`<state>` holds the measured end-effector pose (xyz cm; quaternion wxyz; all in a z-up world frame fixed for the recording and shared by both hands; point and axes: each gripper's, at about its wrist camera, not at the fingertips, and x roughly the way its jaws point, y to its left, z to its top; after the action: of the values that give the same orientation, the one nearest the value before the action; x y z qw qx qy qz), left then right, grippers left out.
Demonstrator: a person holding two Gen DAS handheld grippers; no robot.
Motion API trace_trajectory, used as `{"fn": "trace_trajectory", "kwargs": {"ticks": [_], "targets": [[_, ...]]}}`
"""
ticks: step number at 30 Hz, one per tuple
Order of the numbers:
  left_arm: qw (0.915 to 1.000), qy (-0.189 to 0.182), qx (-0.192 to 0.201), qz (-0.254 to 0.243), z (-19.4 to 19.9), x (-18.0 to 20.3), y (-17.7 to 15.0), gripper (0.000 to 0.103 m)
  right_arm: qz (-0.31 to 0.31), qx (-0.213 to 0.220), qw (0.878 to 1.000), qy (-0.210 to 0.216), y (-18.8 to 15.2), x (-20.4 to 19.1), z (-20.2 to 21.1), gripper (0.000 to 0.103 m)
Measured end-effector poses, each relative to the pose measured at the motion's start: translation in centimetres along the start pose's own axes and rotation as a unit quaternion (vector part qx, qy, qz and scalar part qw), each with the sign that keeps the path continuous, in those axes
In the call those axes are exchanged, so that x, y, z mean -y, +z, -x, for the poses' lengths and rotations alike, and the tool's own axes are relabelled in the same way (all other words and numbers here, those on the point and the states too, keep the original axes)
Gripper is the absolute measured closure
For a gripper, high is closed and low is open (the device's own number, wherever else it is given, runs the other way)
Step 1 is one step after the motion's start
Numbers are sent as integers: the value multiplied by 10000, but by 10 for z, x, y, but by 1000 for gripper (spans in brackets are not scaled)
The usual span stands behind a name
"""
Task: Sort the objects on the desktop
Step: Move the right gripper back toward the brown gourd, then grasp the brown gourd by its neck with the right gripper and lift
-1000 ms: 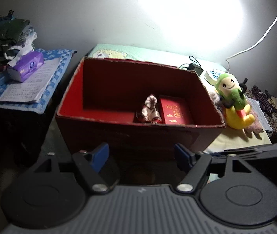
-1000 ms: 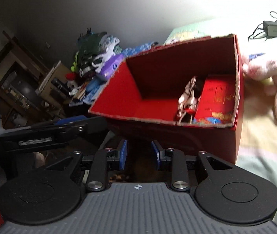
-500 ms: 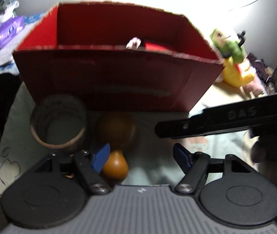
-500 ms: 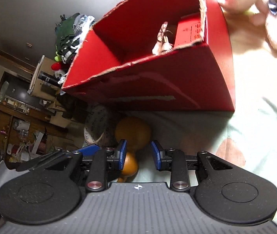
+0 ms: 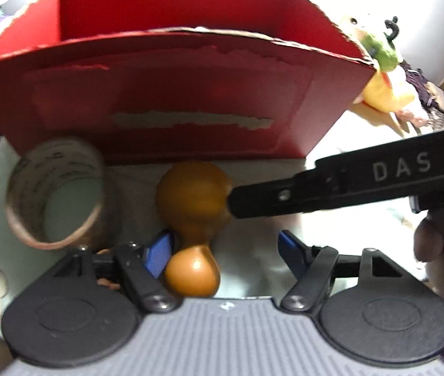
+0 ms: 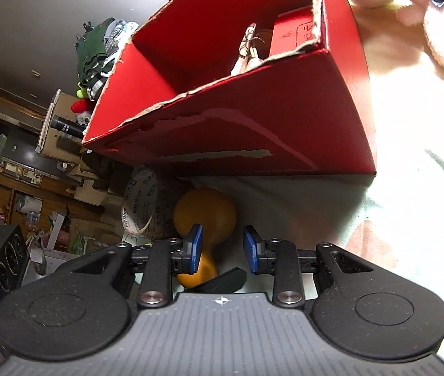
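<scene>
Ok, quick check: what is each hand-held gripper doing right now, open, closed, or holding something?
Left hand-held gripper: open, holding nothing; the orange gourd lies by its left finger.
Right hand-held gripper: open, narrower gap, holding nothing.

One red cardboard box [image 5: 172, 100] is counted, one tape roll [image 5: 54, 194], one orange gourd [image 5: 193, 216], and two things inside the box: a red packet [image 6: 294, 36] and a wrapped bundle [image 6: 247, 50]. Three plush toys are counted in all: one green-and-yellow [image 5: 384, 78] and two pink [image 6: 410, 3].

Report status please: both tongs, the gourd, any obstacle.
Left tongs open, right tongs open. Gourd on cloth, ungripped. Tape roll close beside; red box behind.
</scene>
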<state>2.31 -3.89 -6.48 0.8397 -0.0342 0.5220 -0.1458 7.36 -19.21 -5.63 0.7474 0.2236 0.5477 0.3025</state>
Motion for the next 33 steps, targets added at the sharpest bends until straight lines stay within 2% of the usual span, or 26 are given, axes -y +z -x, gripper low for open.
{"fn": "trace_trajectory", "kwargs": {"ticks": [8,12,19,22,24,29,33], "targets": [[9975,-635,-314,47,-21,2,6,28,-5,-208,9998,-40,-1,8,-4,70],[9973,-619,-316,-230,-25,13,7,31,-71,-293,9995,-51,-3,16,-3,69],[9976,-521,-290,-345,-29,20,10,37,-190,-325,9992,-100,-6,34,4,68],[9973,-501,-301,-447,-31,27,12,43,-196,-352,9992,-47,-6,36,3,66],[9973,-437,-296,-519,-29,29,12,43,-267,-385,9989,23,-6,40,3,66],[9967,-503,-267,-572,-28,36,14,46,-480,-403,9980,119,-6,50,5,68],[9946,-620,-255,-797,-28,50,18,46,-571,-312,9978,145,-10,59,18,70]]}}
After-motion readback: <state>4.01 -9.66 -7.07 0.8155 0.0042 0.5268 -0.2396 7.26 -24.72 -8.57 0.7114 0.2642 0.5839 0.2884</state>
